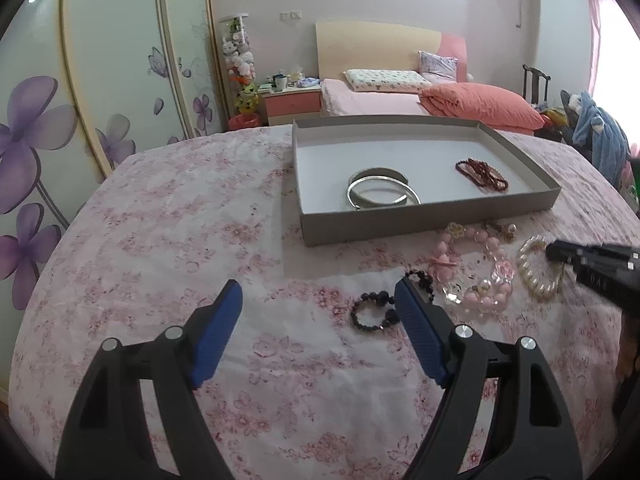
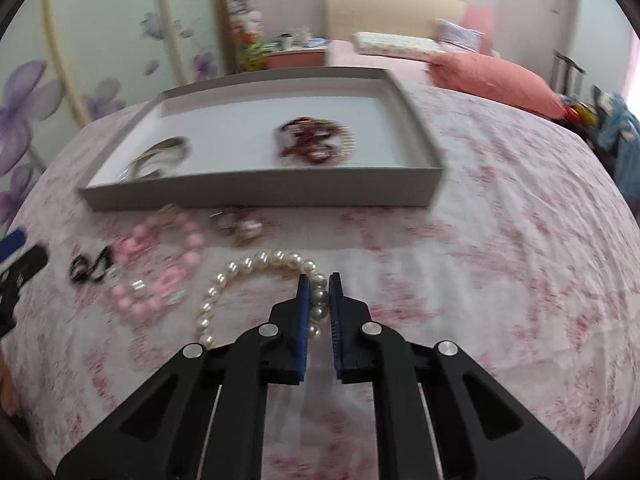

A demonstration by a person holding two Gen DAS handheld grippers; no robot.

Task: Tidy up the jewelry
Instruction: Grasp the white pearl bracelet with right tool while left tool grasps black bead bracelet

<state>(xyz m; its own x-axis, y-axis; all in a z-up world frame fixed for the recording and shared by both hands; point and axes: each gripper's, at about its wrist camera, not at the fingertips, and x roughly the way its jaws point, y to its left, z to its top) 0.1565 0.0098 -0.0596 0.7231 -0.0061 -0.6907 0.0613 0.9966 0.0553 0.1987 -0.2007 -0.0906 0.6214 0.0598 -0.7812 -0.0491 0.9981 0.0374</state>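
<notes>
**R jaws clamped on pearls, L wide open**

Right gripper (image 2: 318, 280) tilts down at the cloth, jaws pinched on pearl bracelet (image 2: 256, 264), which lies on the floral cloth (image 2: 500, 260) in front of grey tray (image 2: 260, 192). Left gripper (image 1: 318, 292) angled down, jaws spread, nothing between; black bead bracelet (image 1: 374, 310) just beside its right finger. Pink bead pieces (image 1: 476, 272) lie between the two. Tray holds silver bangles (image 1: 380, 190) & dark red beads (image 1: 482, 174).

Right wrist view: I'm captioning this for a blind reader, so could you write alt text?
The right tongs are closed on a white pearl bracelet lying on a pink floral cloth. Beyond it sits a shallow grey tray holding silver bangles and dark red beads, with pink and black bracelets loose to the left.
</notes>
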